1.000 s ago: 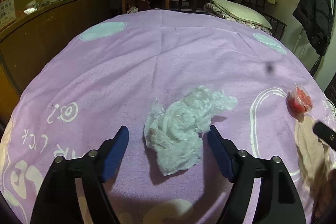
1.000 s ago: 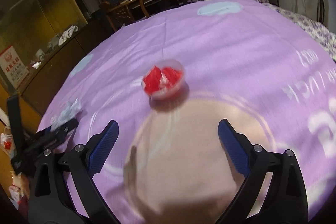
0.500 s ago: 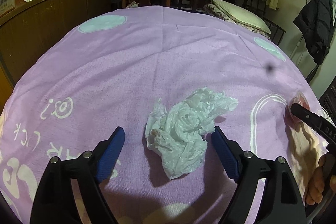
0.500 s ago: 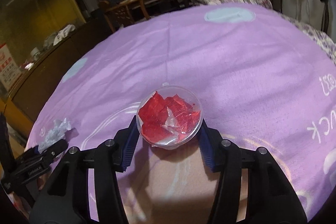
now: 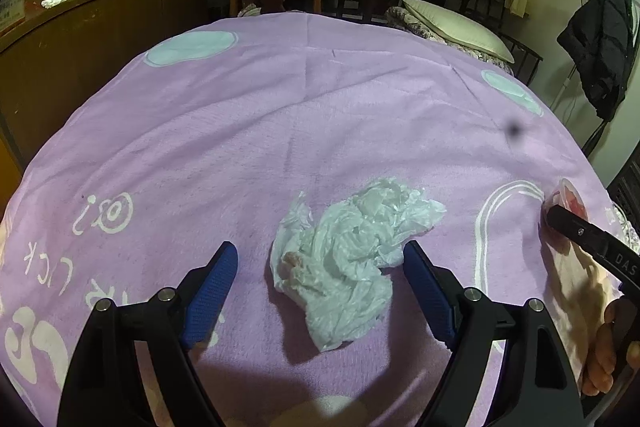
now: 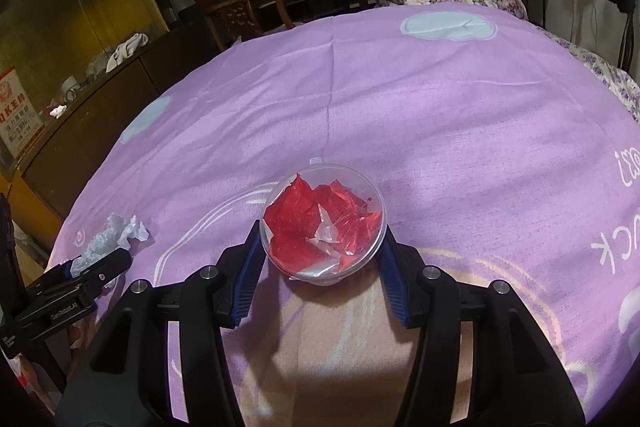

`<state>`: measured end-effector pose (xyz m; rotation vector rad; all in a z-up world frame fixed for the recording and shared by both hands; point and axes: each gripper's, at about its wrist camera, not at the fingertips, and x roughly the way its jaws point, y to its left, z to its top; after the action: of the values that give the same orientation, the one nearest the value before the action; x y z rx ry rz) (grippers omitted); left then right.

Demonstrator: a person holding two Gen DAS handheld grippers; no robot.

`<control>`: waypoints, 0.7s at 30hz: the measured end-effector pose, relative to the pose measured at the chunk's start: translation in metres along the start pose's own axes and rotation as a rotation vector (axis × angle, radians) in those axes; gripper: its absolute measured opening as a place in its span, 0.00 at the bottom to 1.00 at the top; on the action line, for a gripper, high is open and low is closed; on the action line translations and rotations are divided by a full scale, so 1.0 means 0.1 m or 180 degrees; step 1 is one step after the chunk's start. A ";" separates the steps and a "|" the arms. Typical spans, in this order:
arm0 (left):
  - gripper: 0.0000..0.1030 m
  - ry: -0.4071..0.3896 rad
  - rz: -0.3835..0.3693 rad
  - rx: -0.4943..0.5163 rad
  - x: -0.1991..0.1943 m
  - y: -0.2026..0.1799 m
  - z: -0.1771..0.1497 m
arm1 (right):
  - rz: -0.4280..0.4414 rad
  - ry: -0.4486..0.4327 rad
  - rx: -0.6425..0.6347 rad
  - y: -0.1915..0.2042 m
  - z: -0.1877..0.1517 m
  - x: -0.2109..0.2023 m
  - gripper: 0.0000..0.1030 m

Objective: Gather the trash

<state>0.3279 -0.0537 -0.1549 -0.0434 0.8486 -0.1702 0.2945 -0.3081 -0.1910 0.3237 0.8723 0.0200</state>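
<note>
The clear round plastic cup (image 6: 322,223), filled with crumpled red film, sits on the purple printed bedsheet (image 6: 440,107). The right gripper (image 6: 320,267) is clamped on its sides; a second ago its jaws stood wide, short of the cup. The left gripper (image 5: 320,275), jaws apart and closing, straddles the crumpled white plastic bag (image 5: 344,259), as before.

Both grippers share one build: the left gripper (image 5: 318,269) and the right gripper (image 6: 320,263) have matte black angular arms, round silver screw heads at the joints, ribbed blue pads (image 5: 210,297) (white lettering runs along each one's side).
</note>
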 end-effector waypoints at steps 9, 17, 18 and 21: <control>0.22 -0.0118 -0.0080 0.0198 -0.05 -0.12 -0.03 | 0.0004 0.0018 -0.0040 0.02 -0.01 0.02 0.52; 0.21 -0.0179 0.0003 0.0233 -0.09 -0.15 -0.05 | 0.0001 0.0016 -0.0055 0.03 -0.02 0.01 0.52; 0.21 -0.0186 0.0021 0.0230 -0.10 -0.15 -0.05 | 0.0000 0.0015 -0.0057 0.03 -0.03 0.00 0.52; 0.21 -0.0213 0.0100 0.0250 -0.15 -0.16 -0.06 | -0.0027 -0.0017 -0.0075 0.05 -0.07 -0.06 0.52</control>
<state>0.3116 -0.0673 -0.1458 0.0376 0.7749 -0.1714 0.2857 -0.3018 -0.1893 0.2979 0.8674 0.0216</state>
